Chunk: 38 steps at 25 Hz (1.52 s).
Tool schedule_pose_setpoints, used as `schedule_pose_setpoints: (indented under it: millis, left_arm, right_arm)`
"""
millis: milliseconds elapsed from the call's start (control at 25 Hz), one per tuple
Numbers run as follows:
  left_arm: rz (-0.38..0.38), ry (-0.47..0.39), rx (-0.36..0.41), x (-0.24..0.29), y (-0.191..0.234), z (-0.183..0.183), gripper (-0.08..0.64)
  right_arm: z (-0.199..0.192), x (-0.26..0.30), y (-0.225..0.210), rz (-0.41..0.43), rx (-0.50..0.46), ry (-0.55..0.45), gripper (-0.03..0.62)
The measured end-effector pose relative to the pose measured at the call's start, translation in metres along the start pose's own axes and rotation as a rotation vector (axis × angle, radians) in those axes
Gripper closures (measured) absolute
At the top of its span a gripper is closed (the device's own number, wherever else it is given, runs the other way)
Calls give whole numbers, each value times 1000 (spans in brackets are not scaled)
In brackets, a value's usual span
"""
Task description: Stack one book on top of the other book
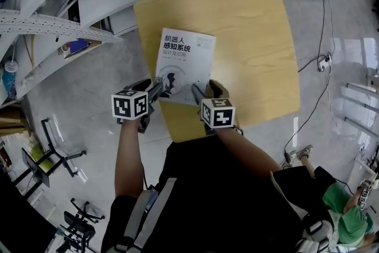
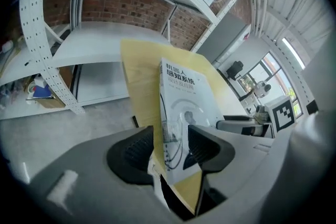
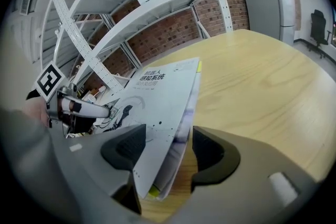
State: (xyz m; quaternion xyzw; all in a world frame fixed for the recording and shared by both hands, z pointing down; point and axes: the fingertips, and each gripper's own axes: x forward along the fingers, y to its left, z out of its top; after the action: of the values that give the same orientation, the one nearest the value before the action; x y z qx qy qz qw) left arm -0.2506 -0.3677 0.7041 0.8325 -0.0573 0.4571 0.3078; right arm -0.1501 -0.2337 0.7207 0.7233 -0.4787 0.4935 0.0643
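Note:
A white-covered book (image 1: 183,62) with a grey drawing on its cover lies on the round-cornered wooden table (image 1: 249,26), near the front edge. My left gripper (image 1: 160,89) stands at its near left corner and my right gripper (image 1: 204,92) at its near right corner. In the left gripper view the book's edge (image 2: 176,113) sits between the open jaws of the left gripper (image 2: 170,147). In the right gripper view the book's corner (image 3: 157,113) lies between the jaws of the right gripper (image 3: 168,152), with a gap at the right pad. A yellow-green edge (image 3: 152,191) shows under that corner. I see no separate second book.
White metal shelving (image 1: 53,26) runs along the table's left and far side. Cables and a plug strip (image 1: 323,62) lie on the grey floor to the right. A person in green (image 1: 349,219) is at the lower right. Chair bases (image 1: 77,222) stand at the lower left.

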Motion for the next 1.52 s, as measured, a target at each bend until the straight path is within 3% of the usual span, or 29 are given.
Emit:
schedule_pose_setpoints:
  millis: [160, 240, 480, 720, 1160, 1360, 1520]
  left_arm:
    - [1, -59, 14, 14, 1, 20, 344]
    - [6, -58, 29, 21, -3, 24, 344]
    - [33, -25, 73, 30, -5, 24, 339]
    - [-8, 2, 60, 32, -9, 22, 319]
    - [36, -16, 115, 35, -14, 20, 304]
    - [-25, -122, -33, 37, -12, 19, 305]
    - [28, -167, -57, 37, -14, 16, 299]
  right_arm:
    - [1, -2, 1, 28, 26, -5, 305]
    - [7, -3, 1, 45, 42, -25, 270]
    - [15, 2, 3, 67, 62, -11, 242]
    - [14, 6, 14, 51, 45, 8, 230]
    - [9, 11, 12, -5, -17, 29, 239]
    - [9, 9, 11, 15, -17, 24, 239]
    - [7, 6, 8, 32, -45, 27, 241]
